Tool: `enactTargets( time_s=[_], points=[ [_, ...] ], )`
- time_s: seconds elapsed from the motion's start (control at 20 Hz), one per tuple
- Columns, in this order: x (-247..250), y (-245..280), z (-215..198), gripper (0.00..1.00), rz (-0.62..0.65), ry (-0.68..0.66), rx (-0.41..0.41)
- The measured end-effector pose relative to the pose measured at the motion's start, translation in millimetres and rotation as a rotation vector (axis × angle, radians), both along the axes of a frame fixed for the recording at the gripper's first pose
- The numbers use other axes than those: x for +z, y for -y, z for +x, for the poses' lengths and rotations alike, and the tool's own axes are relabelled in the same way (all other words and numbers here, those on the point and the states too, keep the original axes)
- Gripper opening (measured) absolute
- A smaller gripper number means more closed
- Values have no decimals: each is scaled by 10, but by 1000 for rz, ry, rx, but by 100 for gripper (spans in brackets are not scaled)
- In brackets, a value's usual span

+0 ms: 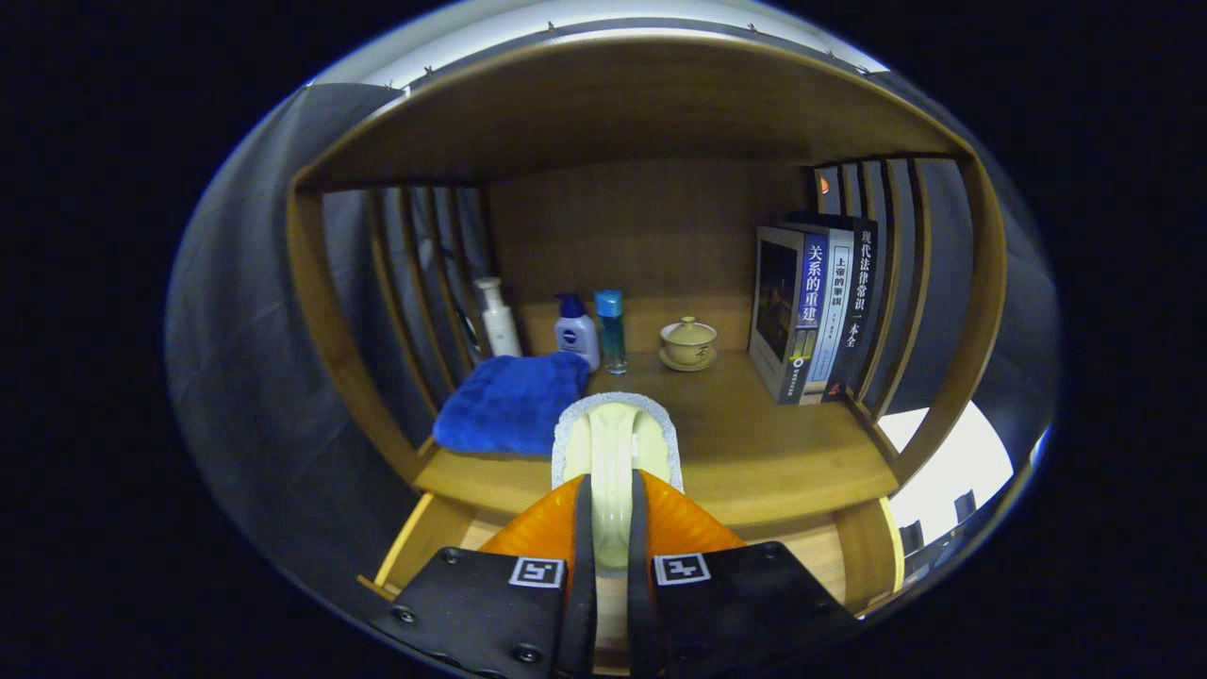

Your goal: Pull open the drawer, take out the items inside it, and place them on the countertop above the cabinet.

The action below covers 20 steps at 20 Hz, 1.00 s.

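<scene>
- Hand-held gripper (611, 528) has its two fingers drawn close together, clamped on the pale cream plastic handle of a scrubbing brush with a grey-white scouring rim (615, 443).
- That brush is held clear above the open light-wood drawer (415, 538) and reaches out over the front edge of the wooden surface (754, 453).
- Its long axis runs straight ahead along the fingers, with the rounded head pointing away toward the back of the cabinet.
- Judging by this, the drawer is already pulled out and one item is lifted; setting it down on the surface is still left, and whether anything else lies in the drawer I cannot tell.
- Just beyond and beside the brush head lies a folded blue towel (514, 401).
</scene>
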State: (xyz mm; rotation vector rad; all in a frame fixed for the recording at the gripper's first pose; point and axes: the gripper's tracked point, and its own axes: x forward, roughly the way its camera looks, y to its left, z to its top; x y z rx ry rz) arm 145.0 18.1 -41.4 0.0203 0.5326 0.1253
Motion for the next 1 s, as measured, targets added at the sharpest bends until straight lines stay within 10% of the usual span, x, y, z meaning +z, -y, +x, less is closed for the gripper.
enactTargets(
  time_s=[0.45, 1.0],
  points=[
    [-554, 292, 1023, 22, -22, -150, -141],
    [-846, 367, 1159, 33, -51, -240, -164]
  ],
)
